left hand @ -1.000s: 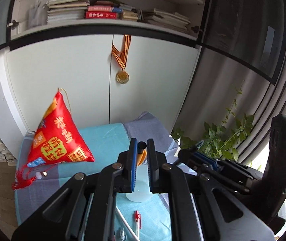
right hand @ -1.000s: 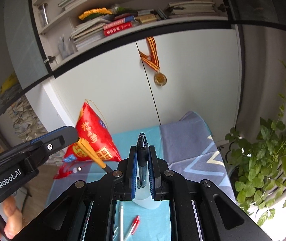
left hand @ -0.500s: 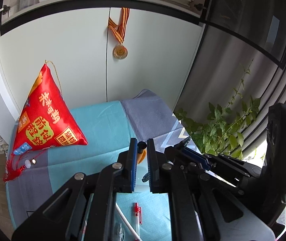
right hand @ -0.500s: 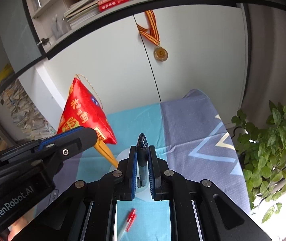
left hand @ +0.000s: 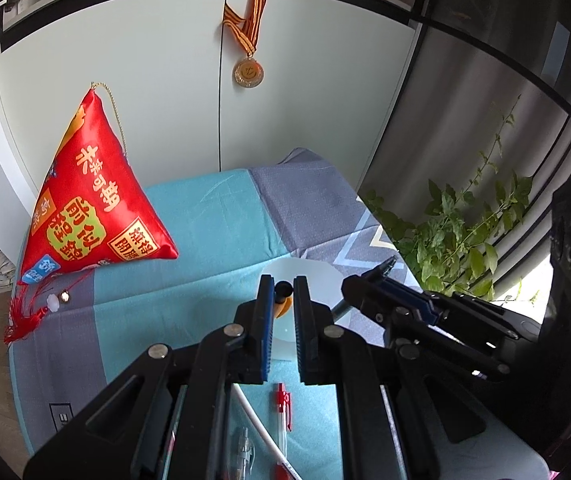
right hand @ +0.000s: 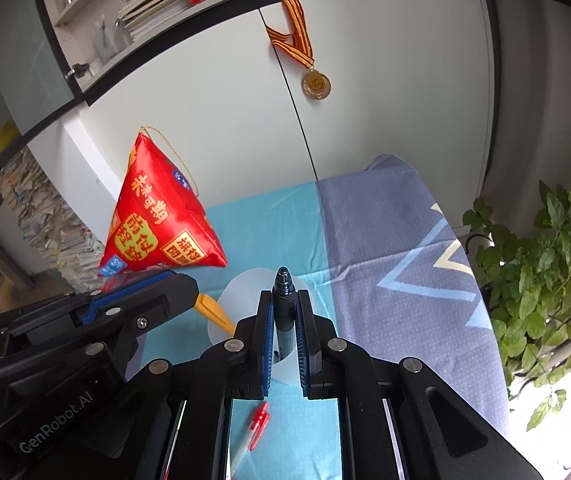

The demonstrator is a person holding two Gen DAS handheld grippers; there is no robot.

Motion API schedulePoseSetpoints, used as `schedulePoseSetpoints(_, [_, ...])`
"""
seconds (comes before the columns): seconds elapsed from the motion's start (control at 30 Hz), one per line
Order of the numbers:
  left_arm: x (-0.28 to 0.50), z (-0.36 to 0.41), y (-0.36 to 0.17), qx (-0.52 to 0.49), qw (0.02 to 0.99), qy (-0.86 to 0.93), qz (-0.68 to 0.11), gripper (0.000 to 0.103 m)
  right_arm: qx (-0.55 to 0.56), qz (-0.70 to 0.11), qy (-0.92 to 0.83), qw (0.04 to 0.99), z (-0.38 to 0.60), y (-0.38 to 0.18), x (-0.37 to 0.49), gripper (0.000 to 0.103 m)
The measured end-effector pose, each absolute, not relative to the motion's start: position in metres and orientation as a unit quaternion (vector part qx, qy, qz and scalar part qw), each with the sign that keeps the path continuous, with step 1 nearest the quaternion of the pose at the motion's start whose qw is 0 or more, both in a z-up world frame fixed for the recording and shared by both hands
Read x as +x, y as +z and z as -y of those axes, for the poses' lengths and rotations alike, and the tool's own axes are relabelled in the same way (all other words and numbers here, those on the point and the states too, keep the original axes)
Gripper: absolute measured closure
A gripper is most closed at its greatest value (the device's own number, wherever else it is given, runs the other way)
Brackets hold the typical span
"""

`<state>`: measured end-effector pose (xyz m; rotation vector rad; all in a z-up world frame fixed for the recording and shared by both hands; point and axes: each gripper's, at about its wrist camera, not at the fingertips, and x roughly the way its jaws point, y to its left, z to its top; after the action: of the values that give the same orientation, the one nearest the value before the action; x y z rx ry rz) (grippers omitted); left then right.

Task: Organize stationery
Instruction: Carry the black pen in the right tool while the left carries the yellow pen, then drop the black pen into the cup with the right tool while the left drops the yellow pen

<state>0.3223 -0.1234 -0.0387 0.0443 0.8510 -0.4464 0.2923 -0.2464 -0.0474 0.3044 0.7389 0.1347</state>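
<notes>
My left gripper [left hand: 283,292] is shut on a yellow pen with a black end [left hand: 284,300]; its yellow tip [right hand: 213,312] points down at a translucent white cup [right hand: 245,284]. My right gripper [right hand: 284,300] is shut on a dark blue pen [right hand: 284,280], held upright just over the same cup [left hand: 305,276]. Both grippers hover above the cup, the left one [right hand: 145,292] on its left side, the right one [left hand: 381,276] on its right. A red pen [left hand: 283,404], a white pen [left hand: 257,424] and a clear pen [left hand: 241,448] lie on the cloth below.
A red tetrahedral pouch [left hand: 89,200] with a tassel stands at the back left on the blue and grey tablecloth [left hand: 213,220]. White cabinet doors with a medal [left hand: 248,72] rise behind. A green plant [left hand: 457,232] stands beyond the table's right edge.
Both grippers have tilted and moved down toward the table; the cup now shows under both pens, and the two grippers have come closer over it.
</notes>
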Motion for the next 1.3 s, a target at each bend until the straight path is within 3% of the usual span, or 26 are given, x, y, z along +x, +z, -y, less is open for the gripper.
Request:
schedulePoseSetpoints(0.1, [0.32,0.12,-0.039,0.018,0.886,-0.21,-0.413,0.092,0.149,-0.364,0.065,0.917,0.247,-0.047,0.29,0.091])
schedulePoseSetpoints(0.23, [0.315,0.113,-0.034,0.008,0.887,-0.206,-0.414,0.078,0.146,-0.362,0.063,0.919,0.245,-0.042,0.283,0.091])
schedulePoseSetpoints(0.43, [0.296,0.099,-0.014,-0.001,0.9,-0.197,-0.389,0.071,0.148,-0.343,0.061,0.926,0.244,-0.024,0.261,0.091])
schedulePoseSetpoints(0.93, [0.254,0.032,-0.016,-0.022,0.915,-0.14,-0.377,0.068,0.1,-0.325,0.079,0.937,0.211,-0.002,0.204,0.092])
schedulePoseSetpoints(1.3, [0.227,0.007,-0.075,-0.006,0.901,-0.141,-0.41,0.068,0.079,-0.383,0.099,0.915,0.186,-0.041,0.201,0.092])
